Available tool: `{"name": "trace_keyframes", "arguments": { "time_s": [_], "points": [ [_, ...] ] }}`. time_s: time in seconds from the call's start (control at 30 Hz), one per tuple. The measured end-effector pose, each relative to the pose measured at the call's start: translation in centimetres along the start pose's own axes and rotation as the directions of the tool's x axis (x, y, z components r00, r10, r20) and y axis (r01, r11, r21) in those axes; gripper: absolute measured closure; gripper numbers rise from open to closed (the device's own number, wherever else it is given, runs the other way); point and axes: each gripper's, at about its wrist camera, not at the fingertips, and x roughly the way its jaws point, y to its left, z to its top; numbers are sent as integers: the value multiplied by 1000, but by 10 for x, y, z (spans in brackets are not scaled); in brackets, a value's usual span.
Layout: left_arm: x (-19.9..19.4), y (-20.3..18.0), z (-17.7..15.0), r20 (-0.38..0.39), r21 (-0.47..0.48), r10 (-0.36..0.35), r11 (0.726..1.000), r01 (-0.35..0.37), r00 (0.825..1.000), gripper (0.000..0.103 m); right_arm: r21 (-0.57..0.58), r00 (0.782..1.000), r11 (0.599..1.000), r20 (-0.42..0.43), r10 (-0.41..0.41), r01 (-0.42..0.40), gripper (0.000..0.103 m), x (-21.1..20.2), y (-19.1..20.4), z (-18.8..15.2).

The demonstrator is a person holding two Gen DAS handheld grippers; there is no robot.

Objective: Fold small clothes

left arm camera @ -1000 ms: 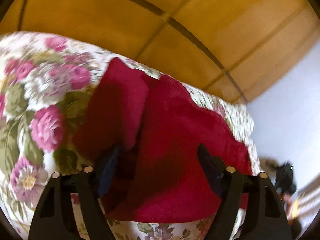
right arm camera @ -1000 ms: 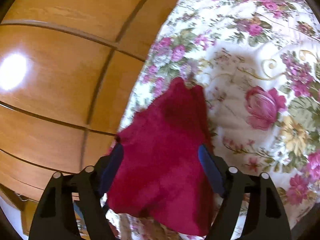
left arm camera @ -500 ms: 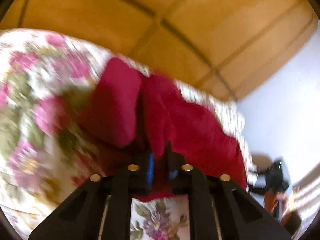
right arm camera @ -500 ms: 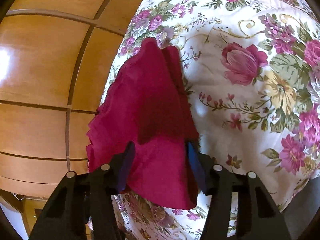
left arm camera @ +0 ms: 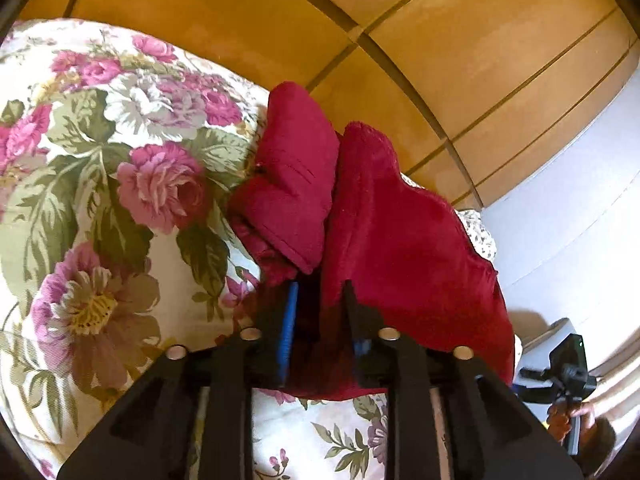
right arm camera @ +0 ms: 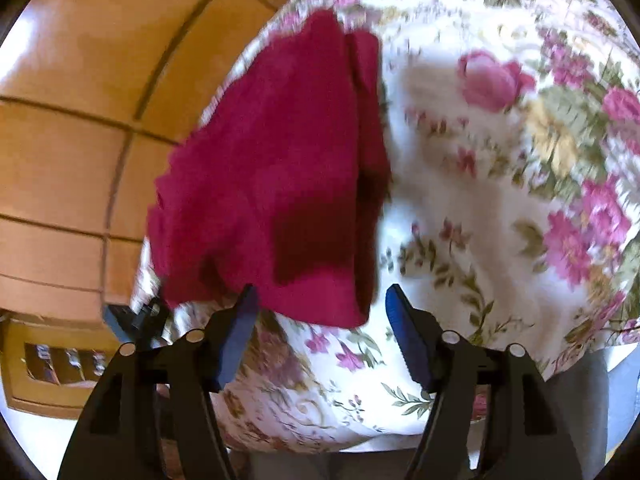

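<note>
A small dark red fleece garment (left arm camera: 400, 240) lies on the flowered bedspread (left arm camera: 100, 200), one part folded over at its left. My left gripper (left arm camera: 318, 304) is shut on the near edge of the garment, the cloth bunched between its blue pads. In the right wrist view the same red garment (right arm camera: 280, 168) lies near the bed's left edge. My right gripper (right arm camera: 320, 300) is open and empty, just short of the garment's near hem.
A wooden panelled wall (left arm camera: 400, 40) runs behind the bed. A white wall (left arm camera: 580, 220) and a small black device on a stand (left arm camera: 570, 360) are at the right. The bed edge (right arm camera: 320, 436) drops off near the right gripper; a wooden cabinet (right arm camera: 48, 368) stands at lower left.
My left gripper closed onto the garment's near edge and stays shut on it. My right gripper narrowed over the garment, then opened and drew back off the hem.
</note>
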Motion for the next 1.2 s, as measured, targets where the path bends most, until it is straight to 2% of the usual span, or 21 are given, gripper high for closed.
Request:
{"name": "trace_keyframes", "arguments": {
  "time_s": [0.03, 0.1, 0.17, 0.2, 0.3, 0.4, 0.5, 0.57, 0.6, 0.63, 0.67, 0.7, 0.73, 0.77, 0.83, 0.93, 1.07, 1.13, 1.2],
  "points": [
    [-2, -3, -1, 0, 13, 14, 1000, -14, 1000, 79, -13, 1000, 1000, -18, -13, 13, 78, 7, 2, -2],
    [-3, -14, 1, -26, 60, 44, 997, -42, 999, 97, -39, 998, 998, -15, -59, 59, 86, 6, 8, 0],
    [-4, -23, 8, -14, 73, 65, 995, -64, 998, 97, -60, 998, 997, 40, -54, 57, 89, -13, 14, 7],
    [-10, -24, 13, -7, 48, 44, 998, -43, 999, 97, -96, 994, 993, 99, -54, 64, 91, -33, 20, 10],
    [-28, -25, 24, -17, -3, -23, 1000, 23, 1000, 97, -197, 986, 977, 158, -52, 83, 93, -64, 30, 9],
    [-40, -26, 16, -38, 51, -12, 999, 14, 999, 97, -293, 987, 945, 109, -116, 143, 94, -58, 30, -8],
    [-31, -7, -7, -97, 86, 54, 995, -46, 994, 97, -328, 970, 918, -20, -241, 222, 92, -13, 25, -17],
    [-20, 6, -19, -130, 65, 42, 997, -34, 991, 96, -294, 965, 929, -64, -255, 226, 87, -2, 16, -16],
    [-22, 9, -21, -107, 50, 15, 999, -10, 994, 96, -269, 971, 941, -69, -230, 204, 79, -4, 13, -14],
    [-25, 9, -21, -92, 42, 9, 999, -5, 996, 88, -257, 978, 949, -50, -202, 183, 71, -12, 14, -11],
    [-28, 8, -19, -75, 40, 14, 999, -11, 997, 74, -249, 983, 952, -10, -185, 176, 49, -22, 15, -8],
    [-30, 7, -19, -64, 44, 30, 999, -27, 997, 62, -239, 983, 953, 46, -179, 184, 35, -35, 16, -5],
    [-34, 5, -17, -47, 52, 52, 997, -49, 998, 42, -233, 982, 955, 80, -172, 187, 36, -43, 17, -3],
    [-36, 3, -15, -31, 56, 50, 997, -48, 998, 38, -218, 979, 958, 127, -160, 185, 36, -53, 17, 0],
    [-41, 0, -9, 1, 45, 43, 998, -43, 999, 38, -182, 969, 967, 207, -137, 176, 38, -67, 15, 4],
    [-45, -9, 12, 73, 19, 26, 999, -28, 997, 38, -146, 954, 976, 277, -114, 159, 43, -67, 20, 16],
    [-29, -38, 43, 71, 71, 34, 997, -39, 997, 38, -134, 941, 977, 320, -113, 163, 45, -46, 33, 42],
    [-12, -59, 57, 55, 149, 74, 985, -82, 996, 38, -124, 938, 980, 329, -108, 156, 45, -37, 36, 53],
    [11, -72, 72, 45, 204, 144, 967, -150, 989, 38, -110, 939, 983, 328, -102, 145, 45, -27, 36, 64]
  ]
}}
